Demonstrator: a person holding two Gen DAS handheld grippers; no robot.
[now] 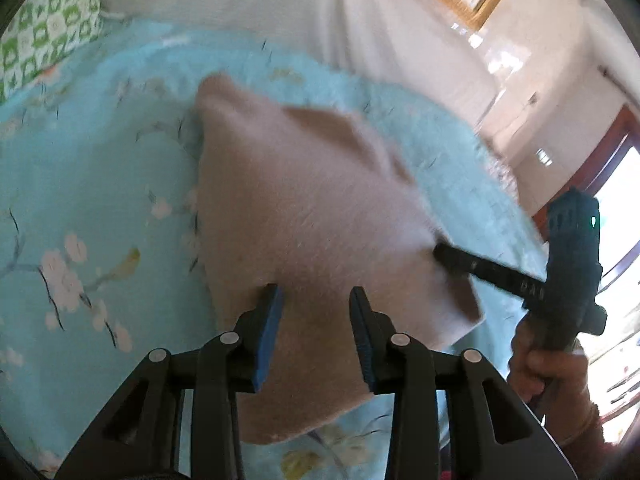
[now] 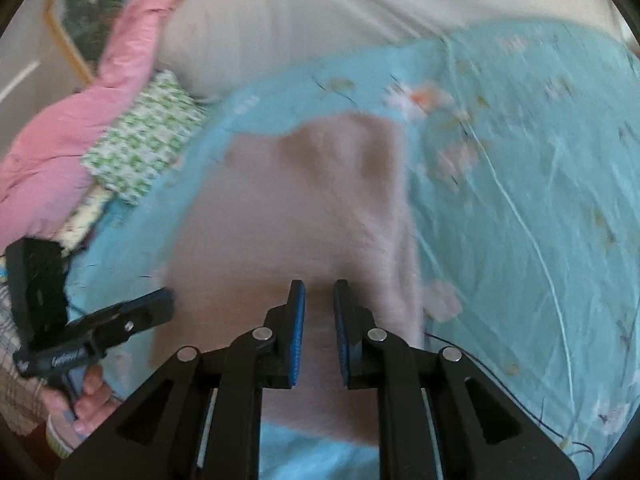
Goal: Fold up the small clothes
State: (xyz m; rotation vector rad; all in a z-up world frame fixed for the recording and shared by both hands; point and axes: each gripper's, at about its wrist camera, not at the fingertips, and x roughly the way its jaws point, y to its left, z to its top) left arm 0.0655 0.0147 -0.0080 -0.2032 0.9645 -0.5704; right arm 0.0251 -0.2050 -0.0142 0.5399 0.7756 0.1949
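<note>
One pale pink garment [image 1: 316, 216] lies flat on the bed, on the blue flowered cover [image 1: 80, 184], and it fills the middle of both of your wrist views. You have one piece to deal with here, not a pile. At its far end, toward twelve o'clock, a darker patch of the cloth shows where part of it laps over the rest.

Two tools are in play, one in each of your hands. Your left tool [image 1: 316, 300] hangs over the near part of the garment with its two blue pads parted and nothing pinched between them; the cloth only shows through the gap. In the right wrist view that tool comes in at about eight o'clock, its tip at the garment's left edge.

Your right tool [image 2: 319, 300] also has its pads apart, by a narrower gap, and no fold of cloth runs up between them, so it grips nothing. From the left wrist view you see it at about three o'clock, its dark finger tip touching or just over the garment's right side; blur makes it hard to tell which. Your hand [image 1: 540, 368] wraps its handle below.

Beyond the garment, at ten o'clock in the right wrist view, sit one green-and-white patterned cushion [image 2: 144, 140] and one pink quilted bundle [image 2: 80, 120] behind it. One white sheet [image 1: 240, 4] covers the bed's far end.
</note>
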